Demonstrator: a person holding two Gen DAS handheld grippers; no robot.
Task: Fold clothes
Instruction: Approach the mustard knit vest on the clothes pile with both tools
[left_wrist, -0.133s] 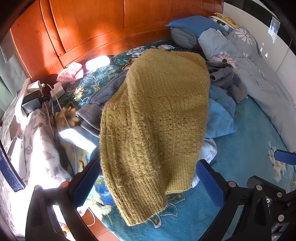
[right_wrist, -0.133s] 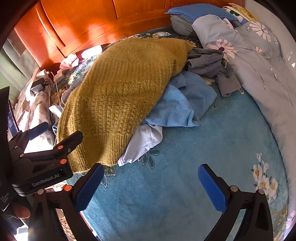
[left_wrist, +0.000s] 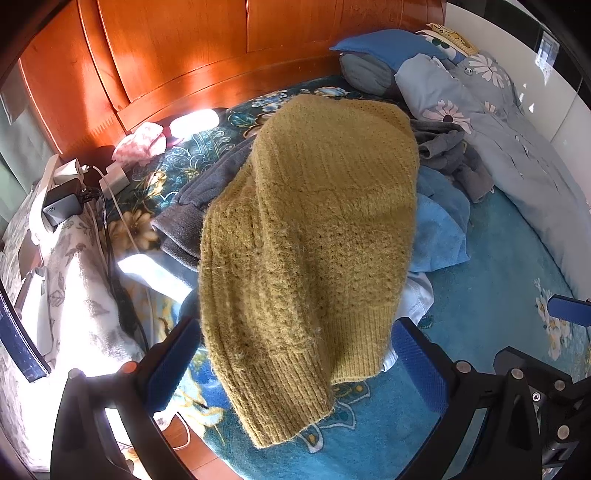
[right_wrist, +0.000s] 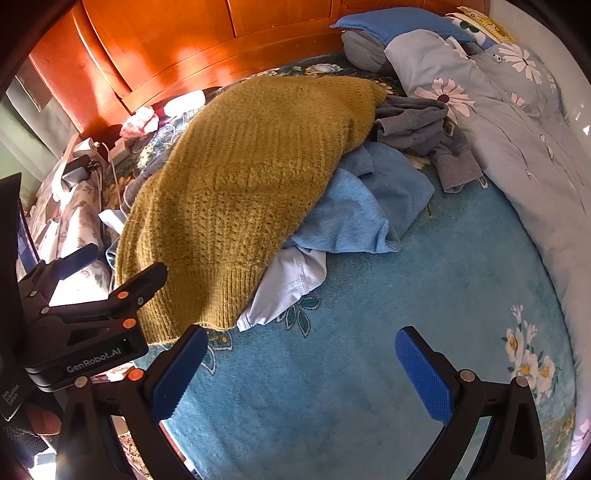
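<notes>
A mustard knit sweater (left_wrist: 306, 236) (right_wrist: 240, 184) lies on top of a heap of clothes on the teal floral bedspread (right_wrist: 351, 332). Under it are a light blue garment (right_wrist: 354, 210), a pale blue piece (right_wrist: 288, 280), a dark grey knit (left_wrist: 199, 206) and a grey garment (right_wrist: 424, 136). My left gripper (left_wrist: 295, 362) hangs open above the sweater's ribbed hem, its blue pads either side and apart from it. My right gripper (right_wrist: 299, 369) stands open over bare bedspread, to the right of the heap. The left gripper (right_wrist: 88, 273) also shows at the left of the right wrist view.
A wooden headboard (left_wrist: 221, 55) runs along the back. A floral quilt (right_wrist: 517, 129) and pillows (left_wrist: 384, 48) fill the right side. Chargers and cables (left_wrist: 81, 184) and a pink cloth (left_wrist: 142, 142) sit at the bed's left edge, with wooden floor (left_wrist: 184, 443) below.
</notes>
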